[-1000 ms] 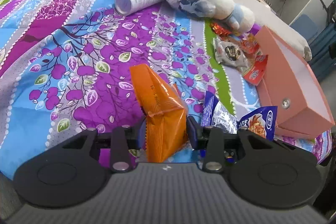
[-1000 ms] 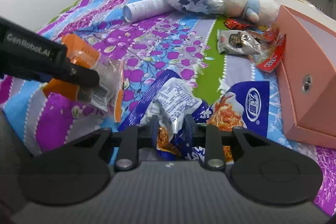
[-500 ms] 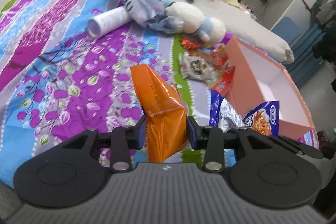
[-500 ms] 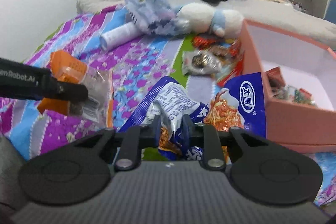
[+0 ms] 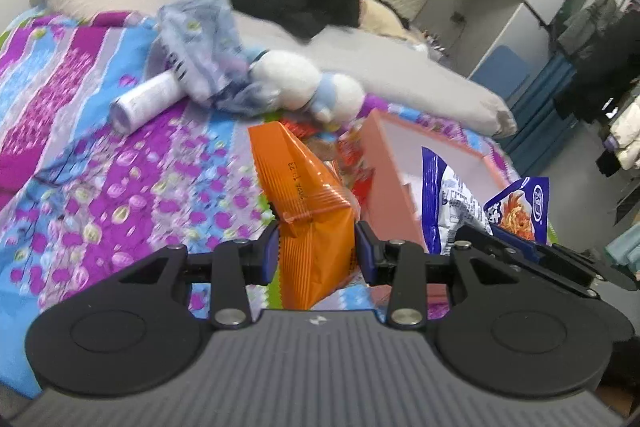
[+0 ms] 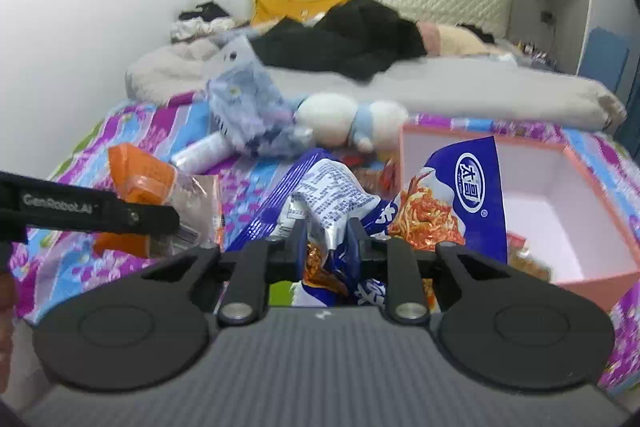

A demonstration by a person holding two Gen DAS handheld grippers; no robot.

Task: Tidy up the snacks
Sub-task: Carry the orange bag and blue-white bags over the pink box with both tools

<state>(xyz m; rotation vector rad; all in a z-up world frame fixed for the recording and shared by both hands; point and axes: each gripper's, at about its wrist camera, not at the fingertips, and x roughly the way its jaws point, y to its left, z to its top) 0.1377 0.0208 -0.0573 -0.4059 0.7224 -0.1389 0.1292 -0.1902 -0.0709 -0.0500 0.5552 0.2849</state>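
My left gripper is shut on an orange snack packet and holds it up above the bedspread; the packet also shows at the left in the right wrist view. My right gripper is shut on a blue-and-white noodle snack bag, also lifted; it shows at the right in the left wrist view. A pink open box with white inside stands on the bed at the right, some snacks inside. Several red and dark snack packets lie by the box's left wall.
A white plush toy, a white cylinder bottle and a crumpled blue-grey plastic bag lie beyond on the floral bedspread. Black clothing and pillows lie at the headboard. A white cabinet stands far right.
Both grippers have risen and tipped up with their packets, moving toward the pink box; more of the box's inside and the room beyond now shows.
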